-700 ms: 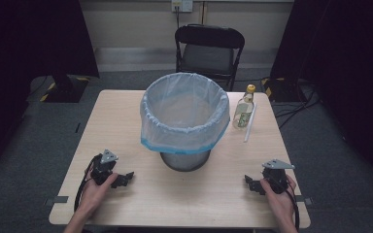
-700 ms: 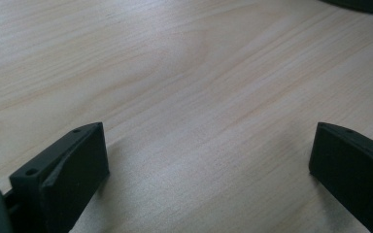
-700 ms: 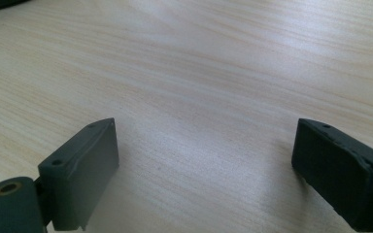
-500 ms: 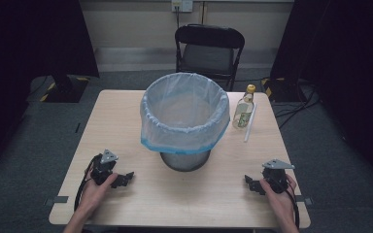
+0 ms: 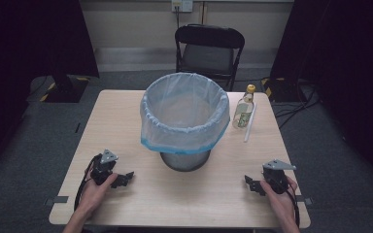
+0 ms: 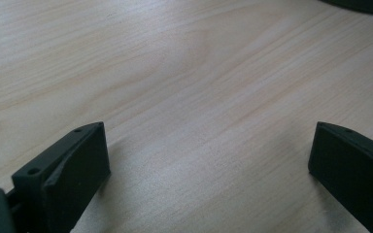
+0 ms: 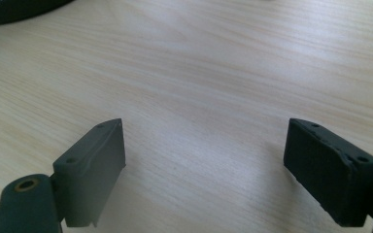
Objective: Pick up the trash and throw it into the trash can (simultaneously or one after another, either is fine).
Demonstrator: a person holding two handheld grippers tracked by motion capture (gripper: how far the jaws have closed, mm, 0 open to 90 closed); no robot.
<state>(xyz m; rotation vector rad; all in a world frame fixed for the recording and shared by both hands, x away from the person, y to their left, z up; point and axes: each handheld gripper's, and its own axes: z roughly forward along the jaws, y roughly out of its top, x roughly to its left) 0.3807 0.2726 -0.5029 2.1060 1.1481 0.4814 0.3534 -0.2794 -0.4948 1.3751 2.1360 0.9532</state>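
A bin (image 5: 184, 116) lined with a pale blue bag stands in the middle of the wooden table (image 5: 126, 116). To its right stands a small bottle (image 5: 243, 113) with a yellow cap, and a white stick (image 5: 249, 124) lies beside it. My left gripper (image 5: 124, 178) rests on the table near the front left, open, jaws pointing toward the bin's base. My right gripper (image 5: 250, 185) rests near the front right, open too. In the left gripper view (image 6: 209, 155) and the right gripper view (image 7: 204, 150) the jaws stand wide apart over bare wood.
A black folding chair (image 5: 209, 48) stands behind the table's far edge. The bin's dark base (image 6: 364, 5) shows at the top of the left gripper view, and again as the dark base (image 7: 14, 9) in the right gripper view. Dark curtains flank the room.
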